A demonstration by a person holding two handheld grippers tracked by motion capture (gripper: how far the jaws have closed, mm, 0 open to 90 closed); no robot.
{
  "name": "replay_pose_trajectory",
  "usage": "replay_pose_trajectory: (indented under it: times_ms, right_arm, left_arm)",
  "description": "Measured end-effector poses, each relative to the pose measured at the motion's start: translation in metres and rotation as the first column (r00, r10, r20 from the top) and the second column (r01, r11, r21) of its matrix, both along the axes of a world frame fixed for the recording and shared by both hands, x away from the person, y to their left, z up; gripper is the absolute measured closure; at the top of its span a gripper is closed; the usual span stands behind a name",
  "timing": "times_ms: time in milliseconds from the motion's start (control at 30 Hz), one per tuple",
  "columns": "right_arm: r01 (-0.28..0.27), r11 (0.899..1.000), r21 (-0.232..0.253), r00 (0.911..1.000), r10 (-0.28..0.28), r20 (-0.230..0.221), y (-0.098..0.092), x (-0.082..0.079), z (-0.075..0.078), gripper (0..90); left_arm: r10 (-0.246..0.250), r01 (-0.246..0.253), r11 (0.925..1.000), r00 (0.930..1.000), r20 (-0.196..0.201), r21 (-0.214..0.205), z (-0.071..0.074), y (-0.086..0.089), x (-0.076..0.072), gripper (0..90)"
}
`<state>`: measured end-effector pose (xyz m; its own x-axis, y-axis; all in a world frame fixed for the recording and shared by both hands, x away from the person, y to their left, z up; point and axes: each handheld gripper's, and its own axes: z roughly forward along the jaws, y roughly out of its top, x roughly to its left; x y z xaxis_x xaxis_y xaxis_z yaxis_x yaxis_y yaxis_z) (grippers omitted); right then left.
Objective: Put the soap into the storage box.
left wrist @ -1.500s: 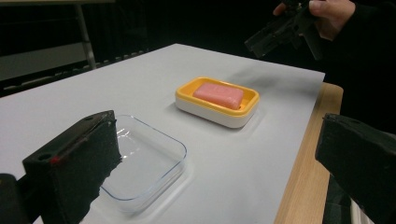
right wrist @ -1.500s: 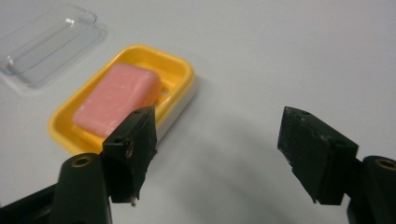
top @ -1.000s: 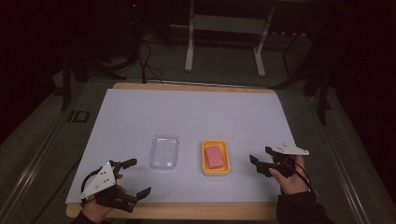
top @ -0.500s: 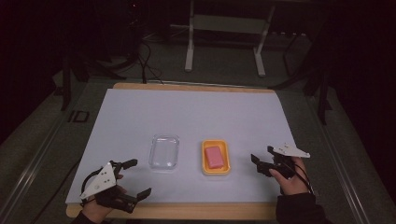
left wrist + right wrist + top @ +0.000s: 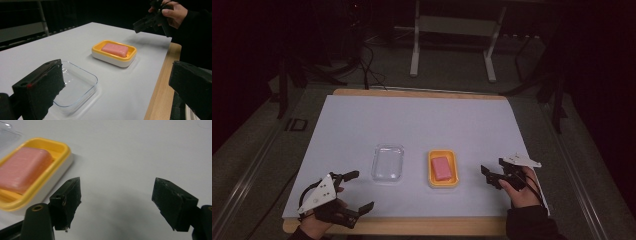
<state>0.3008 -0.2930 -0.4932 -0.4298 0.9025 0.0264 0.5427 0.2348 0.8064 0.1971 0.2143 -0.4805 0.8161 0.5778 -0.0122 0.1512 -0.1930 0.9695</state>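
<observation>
White sheet (image 5: 422, 125) covers wooden table (image 5: 412, 93); metal stand (image 5: 452, 30) behind.

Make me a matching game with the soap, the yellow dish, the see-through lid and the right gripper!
Things:
1. soap
2. yellow dish
3. clear lid
4. right gripper

Descriptions:
A. empty, left of the dish
B. pink, lying in the dish
C. open, right of the dish
D. holds the soap

Pairs: 1-B, 2-D, 3-A, 4-C
</observation>
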Motion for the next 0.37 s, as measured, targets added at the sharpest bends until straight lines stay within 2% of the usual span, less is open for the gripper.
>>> replay_pose_trajectory:
  times_ms: [133,200,367]
  right_arm:
    - [0.023,1.0,-0.014,0.9997,-0.023,-0.006,-0.0031,0.0007,-0.0006,23.4]
    - [0.054,0.998,-0.015,0.9985,-0.054,-0.014,-0.0045,0.0014,-0.0008,23.4]
    - [0.06,0.998,-0.008,0.998,-0.06,-0.02,-0.0072,0.0018,-0.0015,23.4]
  left_arm:
    - [0.0,0.0,1.0,1.0,0.002,0.002,0.0002,0.0003,-0.0001,0.2]
    - [0.0,0.0,1.0,1.0,0.003,0.0,0.0001,0.0001,-0.0003,0.2]
    - [0.0,0.0,1.0,1.0,0.002,0.002,0.0001,-0.0002,-0.0002,0.2]
